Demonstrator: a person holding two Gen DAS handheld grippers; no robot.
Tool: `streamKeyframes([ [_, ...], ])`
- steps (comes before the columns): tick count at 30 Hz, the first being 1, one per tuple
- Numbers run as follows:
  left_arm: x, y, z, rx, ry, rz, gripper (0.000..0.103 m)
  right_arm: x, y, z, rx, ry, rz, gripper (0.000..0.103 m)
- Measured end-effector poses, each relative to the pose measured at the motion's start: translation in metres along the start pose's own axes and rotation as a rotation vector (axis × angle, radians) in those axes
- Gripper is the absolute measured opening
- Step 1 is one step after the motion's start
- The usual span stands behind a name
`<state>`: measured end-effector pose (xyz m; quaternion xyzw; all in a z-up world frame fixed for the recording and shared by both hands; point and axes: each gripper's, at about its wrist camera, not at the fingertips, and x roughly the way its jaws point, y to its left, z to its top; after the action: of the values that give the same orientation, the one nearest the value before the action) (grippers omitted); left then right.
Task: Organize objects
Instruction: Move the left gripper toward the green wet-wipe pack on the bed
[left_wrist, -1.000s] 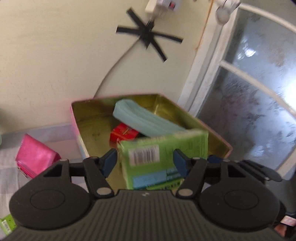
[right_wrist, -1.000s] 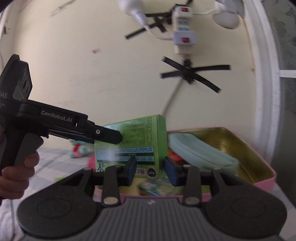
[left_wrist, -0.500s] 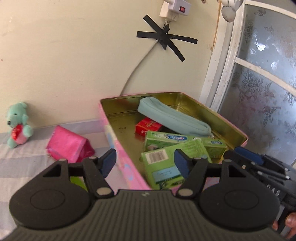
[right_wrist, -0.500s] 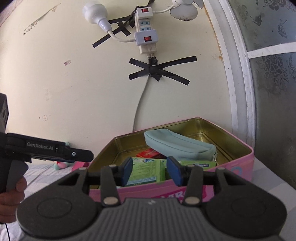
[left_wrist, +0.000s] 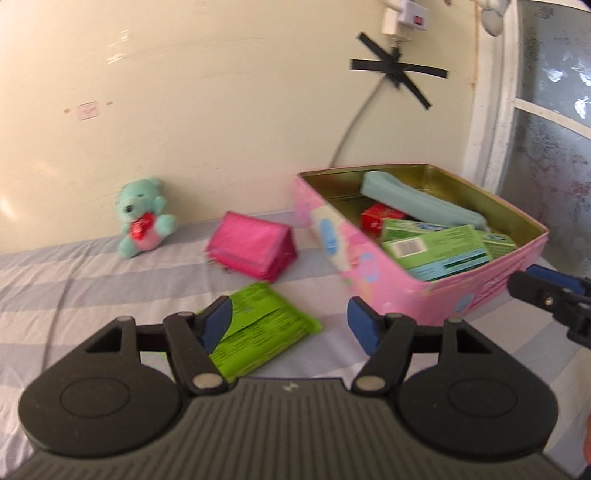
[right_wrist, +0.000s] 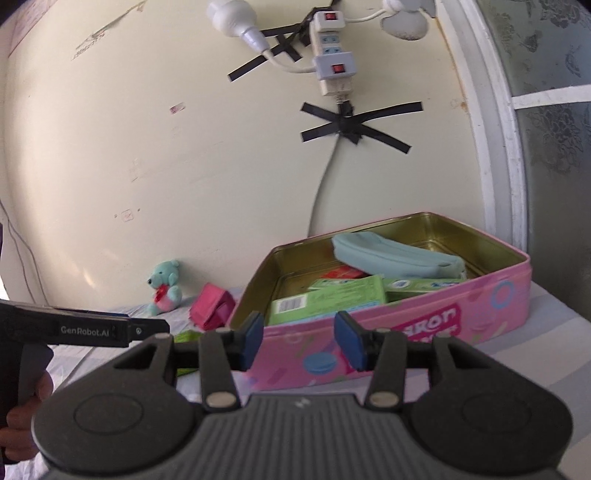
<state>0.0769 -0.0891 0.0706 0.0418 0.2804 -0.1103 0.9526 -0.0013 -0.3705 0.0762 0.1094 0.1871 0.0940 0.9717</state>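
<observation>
Pink tin (left_wrist: 373, 258) on striped sheet (left_wrist: 74, 273)

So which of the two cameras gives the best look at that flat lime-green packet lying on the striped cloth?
The left wrist view: the flat lime-green packet lies almost whole just beyond the open left gripper, its dark print visible though blurred. The right wrist view shows only a green sliver, mostly hidden behind the right gripper's own body.

Black left gripper (left_wrist: 288, 321) with blue pads, silver pivot screws, ribbed grey body, matching right gripper (right_wrist: 298, 341), white "GenRobot.AI" lettering, seemingly bare skin.
</observation>
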Motion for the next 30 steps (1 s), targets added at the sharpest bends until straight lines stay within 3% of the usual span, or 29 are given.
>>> streamKeyframes([
  [19,0.006,0.118,-0.046,-0.152,0.033,0.245,0.071,0.047,0.116,-0.026,-0.194,0.133,0.139,0.046],
  [25,0.017,0.142,-0.054,-0.209,0.057,0.284,0.071,0.066,0.139,-0.032,-0.242,0.182,0.168,0.049],
  [30,0.021,0.150,-0.056,-0.239,0.071,0.273,0.071,0.081,0.153,-0.036,-0.278,0.209,0.174,0.051],
])
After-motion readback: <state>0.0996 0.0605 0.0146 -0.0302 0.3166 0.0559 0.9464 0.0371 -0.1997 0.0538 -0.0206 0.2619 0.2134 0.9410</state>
